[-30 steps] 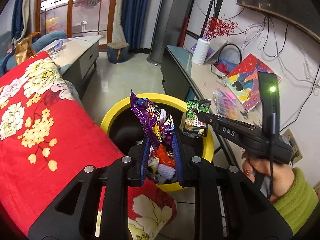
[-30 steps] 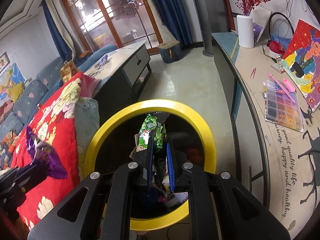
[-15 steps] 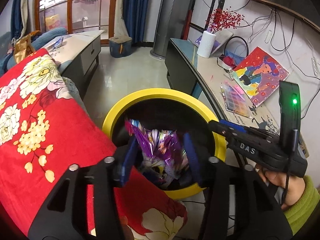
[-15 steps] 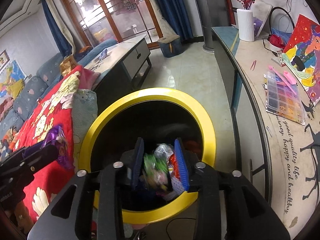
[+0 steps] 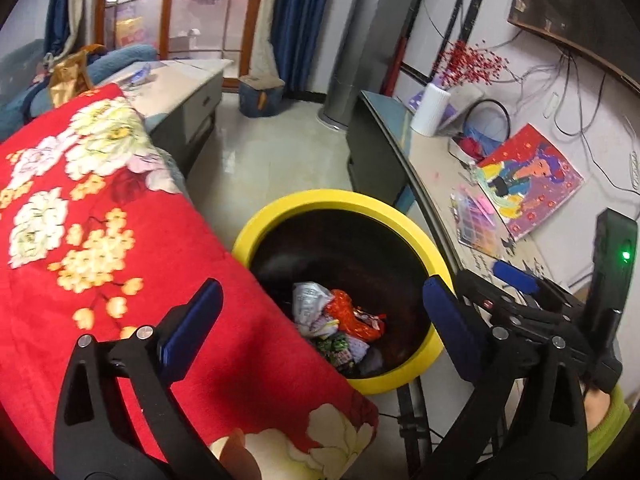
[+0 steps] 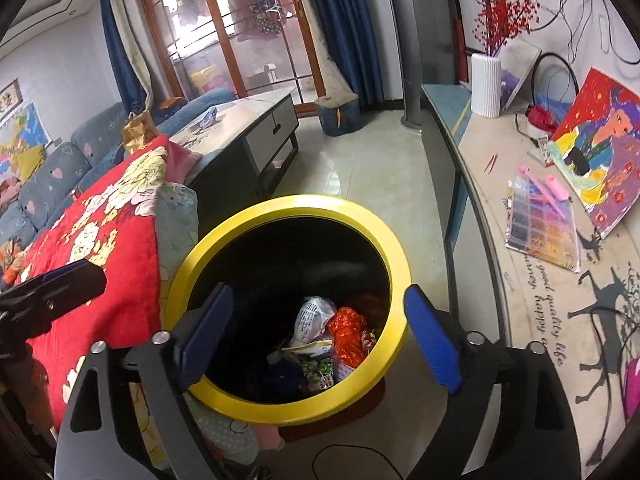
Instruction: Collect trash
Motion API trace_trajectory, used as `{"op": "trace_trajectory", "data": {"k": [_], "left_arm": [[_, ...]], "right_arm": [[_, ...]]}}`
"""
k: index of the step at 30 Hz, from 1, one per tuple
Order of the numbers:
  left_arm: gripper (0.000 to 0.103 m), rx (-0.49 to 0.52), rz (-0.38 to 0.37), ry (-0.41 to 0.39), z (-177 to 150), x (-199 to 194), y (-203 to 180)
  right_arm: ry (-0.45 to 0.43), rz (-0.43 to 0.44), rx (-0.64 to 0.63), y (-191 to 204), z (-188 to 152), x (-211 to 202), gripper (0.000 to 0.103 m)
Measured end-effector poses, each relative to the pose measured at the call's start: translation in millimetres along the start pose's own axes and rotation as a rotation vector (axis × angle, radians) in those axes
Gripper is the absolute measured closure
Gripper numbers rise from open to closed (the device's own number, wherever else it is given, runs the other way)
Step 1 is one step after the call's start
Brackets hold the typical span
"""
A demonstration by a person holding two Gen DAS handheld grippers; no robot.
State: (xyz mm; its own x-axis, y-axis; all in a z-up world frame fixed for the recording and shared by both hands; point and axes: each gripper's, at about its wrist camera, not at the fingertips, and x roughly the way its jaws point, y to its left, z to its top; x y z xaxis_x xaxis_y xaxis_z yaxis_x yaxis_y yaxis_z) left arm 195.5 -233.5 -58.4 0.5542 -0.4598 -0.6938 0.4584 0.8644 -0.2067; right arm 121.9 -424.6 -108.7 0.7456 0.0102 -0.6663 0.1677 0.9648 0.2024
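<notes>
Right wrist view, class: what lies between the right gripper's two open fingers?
In the right wrist view, the yellow-rimmed bin with crumpled wrappers inside lies between the right gripper's fingers, which hold nothing.

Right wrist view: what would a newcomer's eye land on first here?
The yellow-rimmed trash bin sits dead centre on the floor, with crumpled snack wrappers piled at its bottom. The right gripper hangs over it, blue-padded fingers spread wide and empty. To the left, a red floral blanket presses against the bin's side.
</notes>
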Motion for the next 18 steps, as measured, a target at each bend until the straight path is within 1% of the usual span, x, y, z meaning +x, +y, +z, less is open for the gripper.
{"op": "trace_trajectory", "data": {"k": [7,18], "left_arm": [[0.011,-0.03,0.017,-0.053,-1.8,-30.3,12.3],[0.011,-0.09,0.146,-0.138,-11.0,-87.3,48.2]], "right_arm": [[-0.034,-0.006,-0.032,16.3,2.7,-24.2,0.009],[-0.088,0.023,-0.106,66.4,5.6,-54.6,0.007]]}}
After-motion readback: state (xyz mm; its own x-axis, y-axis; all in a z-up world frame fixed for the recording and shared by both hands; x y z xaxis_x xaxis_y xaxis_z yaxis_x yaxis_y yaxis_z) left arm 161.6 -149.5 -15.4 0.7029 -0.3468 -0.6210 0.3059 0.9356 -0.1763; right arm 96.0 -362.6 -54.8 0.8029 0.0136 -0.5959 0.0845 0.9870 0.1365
